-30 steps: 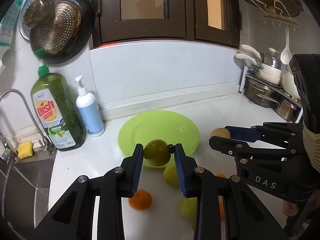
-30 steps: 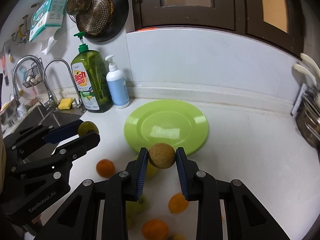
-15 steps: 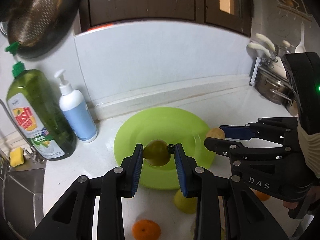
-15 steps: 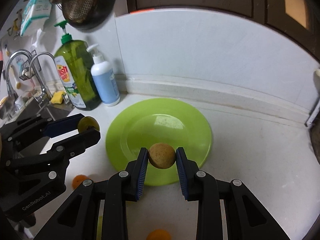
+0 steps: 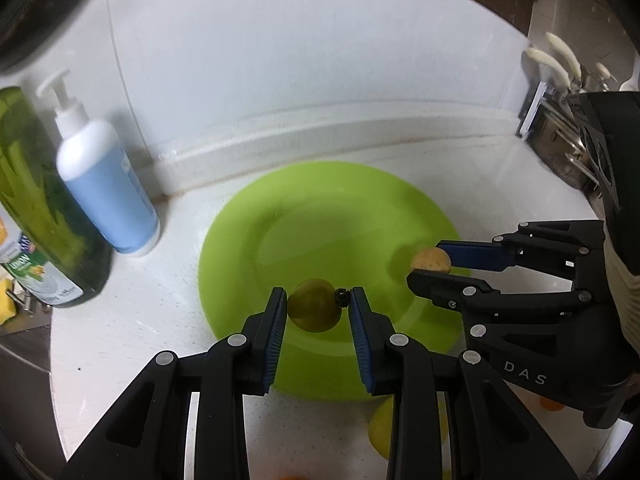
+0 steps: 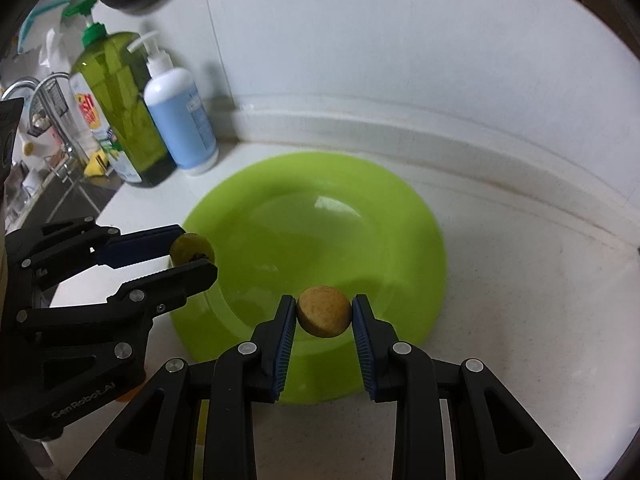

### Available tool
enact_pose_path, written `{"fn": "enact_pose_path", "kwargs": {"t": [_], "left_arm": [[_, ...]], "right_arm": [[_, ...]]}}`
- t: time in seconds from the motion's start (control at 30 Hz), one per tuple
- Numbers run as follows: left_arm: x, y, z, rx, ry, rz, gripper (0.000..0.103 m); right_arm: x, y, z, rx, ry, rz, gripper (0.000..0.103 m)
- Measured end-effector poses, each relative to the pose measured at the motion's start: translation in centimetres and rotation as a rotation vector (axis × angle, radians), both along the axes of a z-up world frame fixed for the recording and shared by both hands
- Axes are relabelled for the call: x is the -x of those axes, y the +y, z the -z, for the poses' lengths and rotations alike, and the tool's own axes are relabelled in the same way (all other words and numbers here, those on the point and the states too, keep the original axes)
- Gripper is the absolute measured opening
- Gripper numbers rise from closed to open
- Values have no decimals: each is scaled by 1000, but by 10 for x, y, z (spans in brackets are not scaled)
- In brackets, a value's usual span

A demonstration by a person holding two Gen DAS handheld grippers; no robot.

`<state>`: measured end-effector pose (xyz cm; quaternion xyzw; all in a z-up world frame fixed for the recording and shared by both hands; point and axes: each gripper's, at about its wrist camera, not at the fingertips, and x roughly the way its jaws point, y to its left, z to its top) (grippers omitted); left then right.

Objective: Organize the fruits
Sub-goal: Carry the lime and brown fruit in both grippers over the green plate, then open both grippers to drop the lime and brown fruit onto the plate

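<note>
A lime-green plate (image 5: 320, 220) lies on the white counter; it also shows in the right wrist view (image 6: 320, 216). My left gripper (image 5: 318, 306) is shut on a green-yellow fruit (image 5: 314, 310) and holds it over the plate's near left part. My right gripper (image 6: 323, 314) is shut on a tan-brown fruit (image 6: 323, 316) over the plate's near right part. Each gripper shows in the other's view, the right one (image 5: 430, 266) with its tan fruit (image 5: 430, 260), the left one (image 6: 192, 254) with its green fruit (image 6: 190, 246).
A blue pump bottle (image 5: 104, 184) and a green dish-soap bottle (image 5: 36, 208) stand left of the plate by the wall. A yellow fruit (image 5: 380, 432) lies near the plate's front edge and an orange one (image 5: 552, 404) under the right gripper. A sink is at far left, pots at far right.
Both grippers have moved forward and down over the plate, each still holding its fruit. The loose fruits on the counter have slipped behind the grippers.
</note>
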<state>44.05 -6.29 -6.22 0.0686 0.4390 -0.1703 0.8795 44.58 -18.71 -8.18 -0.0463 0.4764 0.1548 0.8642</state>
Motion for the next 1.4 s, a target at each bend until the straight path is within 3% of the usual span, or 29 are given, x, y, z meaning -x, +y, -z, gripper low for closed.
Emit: {"fn": "enact_pose_path", "kwargs": {"t": [0.5, 0.93, 1.23, 1.4], "left_arm": [[-16, -1, 31, -25, 88, -8, 32], [-19, 2, 28, -13, 97, -28, 38], [14, 17, -20, 9, -38, -71, 64], [51, 24, -51, 24, -131, -87, 75]], "right_arm": [[-15, 8, 23, 25, 69, -14, 30], [-10, 4, 22, 4, 63, -4, 31], [26, 0, -18, -14, -83, 22, 35], [61, -9, -52, -50, -188, 60, 47]]}}
